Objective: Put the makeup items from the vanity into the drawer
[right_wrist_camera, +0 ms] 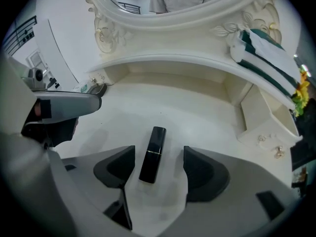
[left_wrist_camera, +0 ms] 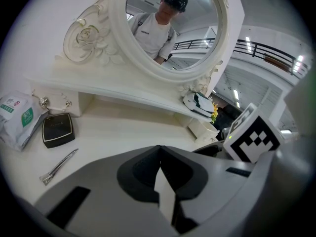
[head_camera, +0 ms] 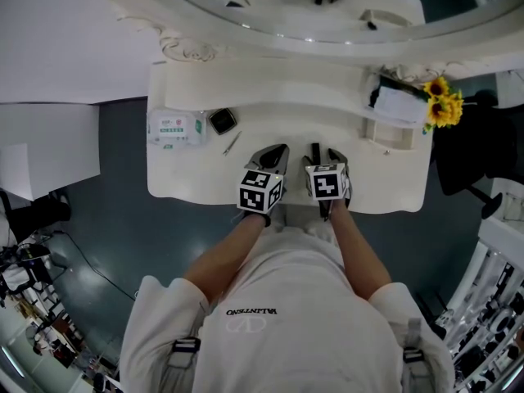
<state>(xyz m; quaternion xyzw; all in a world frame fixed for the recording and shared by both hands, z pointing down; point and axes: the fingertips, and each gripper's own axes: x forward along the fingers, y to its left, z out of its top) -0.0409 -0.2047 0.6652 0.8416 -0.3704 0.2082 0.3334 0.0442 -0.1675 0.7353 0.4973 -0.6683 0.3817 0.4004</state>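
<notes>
So, white bench (head_camera: 205, 178). Left gripper (left_wrist_camera: 159, 149) is at its front edge, fingers (left_wrist_camera: 143, 174) pinched together, empty. Right gripper (head_camera: 325, 154) is beside it, fingers (right_wrist_camera: 118, 167) apart. Black compact (head_camera: 222, 121) sits off left. Black lipstick (right_wrist_camera: 152, 154) lies flat on the bench between the right fingers, untouched.

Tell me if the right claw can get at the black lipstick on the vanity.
Probably yes: the right claw straddles the lipstick, jaws apart and not touching it, nothing in the way.
</notes>
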